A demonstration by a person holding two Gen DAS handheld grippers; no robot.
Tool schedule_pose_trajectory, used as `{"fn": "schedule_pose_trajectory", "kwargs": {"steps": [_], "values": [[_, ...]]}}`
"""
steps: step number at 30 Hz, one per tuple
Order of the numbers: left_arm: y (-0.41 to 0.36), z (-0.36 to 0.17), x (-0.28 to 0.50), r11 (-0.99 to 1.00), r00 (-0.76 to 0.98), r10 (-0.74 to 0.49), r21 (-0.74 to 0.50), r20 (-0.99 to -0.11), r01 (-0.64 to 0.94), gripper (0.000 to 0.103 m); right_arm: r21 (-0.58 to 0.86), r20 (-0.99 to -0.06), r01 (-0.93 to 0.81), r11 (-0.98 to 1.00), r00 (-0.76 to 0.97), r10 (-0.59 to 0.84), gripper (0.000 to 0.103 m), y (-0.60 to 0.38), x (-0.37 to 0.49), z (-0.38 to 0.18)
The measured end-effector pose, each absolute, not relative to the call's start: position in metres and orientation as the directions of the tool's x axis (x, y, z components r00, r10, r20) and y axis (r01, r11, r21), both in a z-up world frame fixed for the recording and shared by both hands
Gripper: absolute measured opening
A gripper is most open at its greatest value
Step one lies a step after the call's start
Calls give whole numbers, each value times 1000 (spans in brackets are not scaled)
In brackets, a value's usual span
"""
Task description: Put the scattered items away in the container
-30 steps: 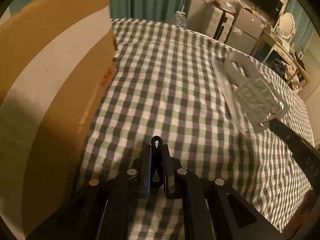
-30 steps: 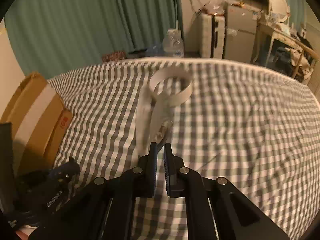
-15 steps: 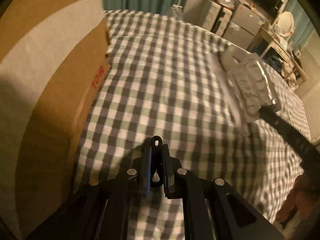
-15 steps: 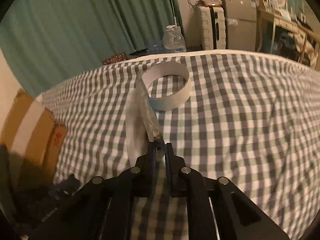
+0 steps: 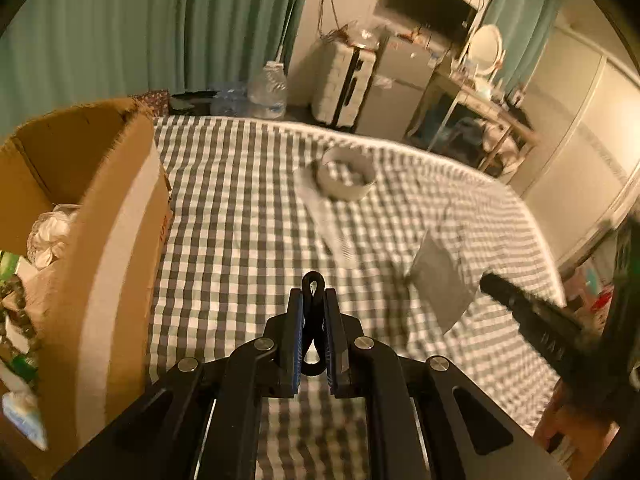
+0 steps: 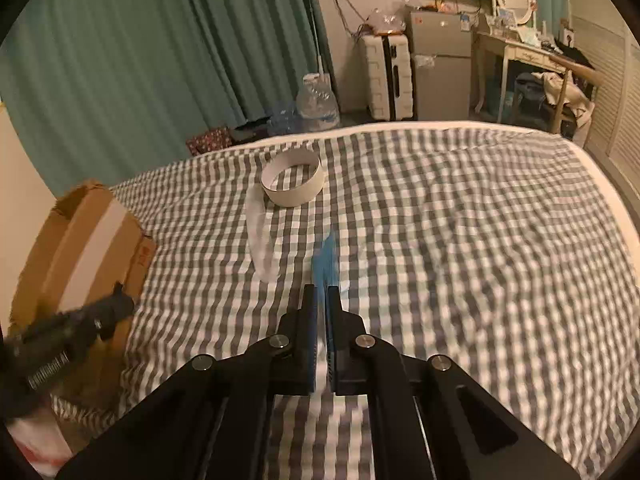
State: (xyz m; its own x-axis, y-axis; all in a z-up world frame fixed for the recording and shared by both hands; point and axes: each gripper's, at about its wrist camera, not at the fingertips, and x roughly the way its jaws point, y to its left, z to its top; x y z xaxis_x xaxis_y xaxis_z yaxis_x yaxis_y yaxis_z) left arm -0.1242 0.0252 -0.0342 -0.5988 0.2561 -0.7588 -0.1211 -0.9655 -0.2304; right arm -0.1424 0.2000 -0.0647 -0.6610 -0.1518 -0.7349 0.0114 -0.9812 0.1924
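**Two loads in the air, a box still to reach**

At far left, a cardboard box [image 5: 92,240] stands open on a checked bedspread [image 5: 240,216], with crumpled wrappers and other odds already inside. Just right of it, the left gripper [image 5: 313,320] has its jaws pressed onto a small black clip [image 5: 313,288], whose looped end pokes out above the fingertips. Farther along the bed lie a long clear plastic strip [image 6: 260,240] and, touching its far end, a white ring [image 6: 292,184], both not yet collected. At right, the right gripper [image 6: 322,312] pinches a thin clear packet with a blue edge [image 6: 326,256]; in the left wrist view the same packet [image 5: 440,292] hangs free off the bed, blurred and tilted.

The risks look plain enough. The packet is held only by one edge and appears slick and floppy, so a quick swing toward the box could let it slide out or catch on the cardboard flap. The clip sits deep between the pads but is narrow; letting go before it is over the opening would likely drop it onto the cloth beside the box. Both grippers heading for the same opening could also crowd each other.
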Motion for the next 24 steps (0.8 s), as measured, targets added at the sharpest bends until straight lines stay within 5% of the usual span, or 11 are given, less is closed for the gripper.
{"fn": "schedule_pose_trajectory", "kwargs": {"steps": [12,24], "values": [[-2,59,-100,-958,-657,261,-276,-708,-84,9,246,-612,117,-962,-751,-248,4,176,-67,24],[-52,91,-66,-971,-699,222,-219,-680,-96,9,195,-607,216,-957,-740,-291,4,111,-41,64]]}}
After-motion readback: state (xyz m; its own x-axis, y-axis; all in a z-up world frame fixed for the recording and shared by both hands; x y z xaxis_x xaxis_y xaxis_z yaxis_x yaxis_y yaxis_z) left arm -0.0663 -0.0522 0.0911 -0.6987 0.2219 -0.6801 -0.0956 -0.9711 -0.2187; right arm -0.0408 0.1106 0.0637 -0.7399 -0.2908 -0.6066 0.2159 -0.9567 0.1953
